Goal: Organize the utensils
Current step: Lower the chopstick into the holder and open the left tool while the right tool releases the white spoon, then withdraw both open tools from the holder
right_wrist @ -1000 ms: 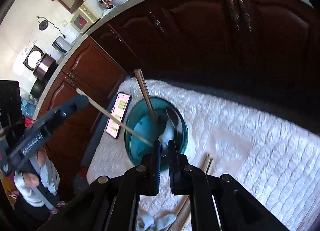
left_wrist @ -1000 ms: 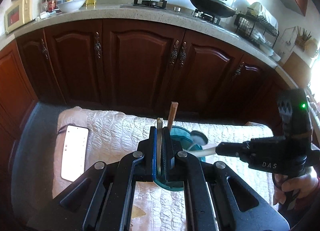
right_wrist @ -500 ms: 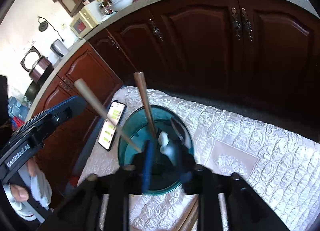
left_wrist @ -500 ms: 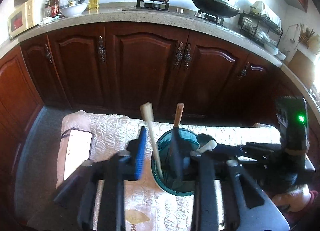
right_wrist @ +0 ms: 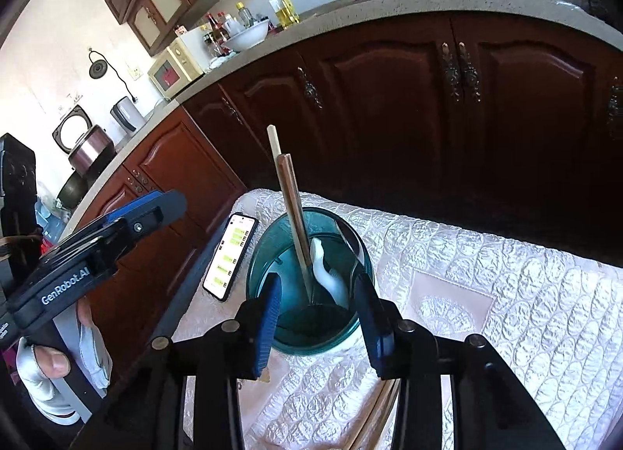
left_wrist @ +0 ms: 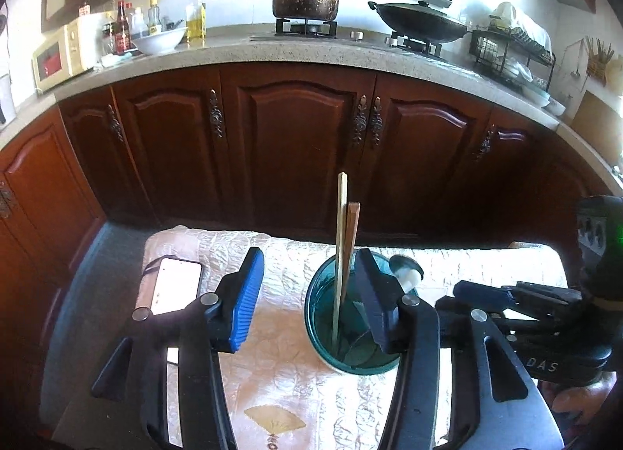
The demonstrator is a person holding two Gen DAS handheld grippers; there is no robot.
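Note:
A teal cup [left_wrist: 350, 366] [right_wrist: 264, 255] stands on a white quilted cloth. In it stand a pale chopstick [left_wrist: 342, 224] [right_wrist: 274, 142], a brown chopstick [left_wrist: 353, 224] [right_wrist: 292, 208], a white spoon [left_wrist: 407, 276] [right_wrist: 327, 274] and a metal spoon [right_wrist: 350, 243]. My left gripper [left_wrist: 311, 298] hovers at the cup's left side with its jaws opening; the pale chopstick stands free between them. My right gripper [right_wrist: 319, 317] is just short of the cup's near rim, its jaws opening too, with nothing pressed by its pads.
A lit phone [left_wrist: 175, 286] [right_wrist: 231, 255] lies on the cloth [right_wrist: 486, 274] left of the cup. More chopsticks [right_wrist: 377, 415] lie on the cloth under my right gripper. Dark wooden cabinets [left_wrist: 296, 146] rise behind the low table.
My left gripper has let go of the pale chopstick, which now stands in the cup. My right gripper has let go of the white spoon and backed off a little. Both jaws have spread.

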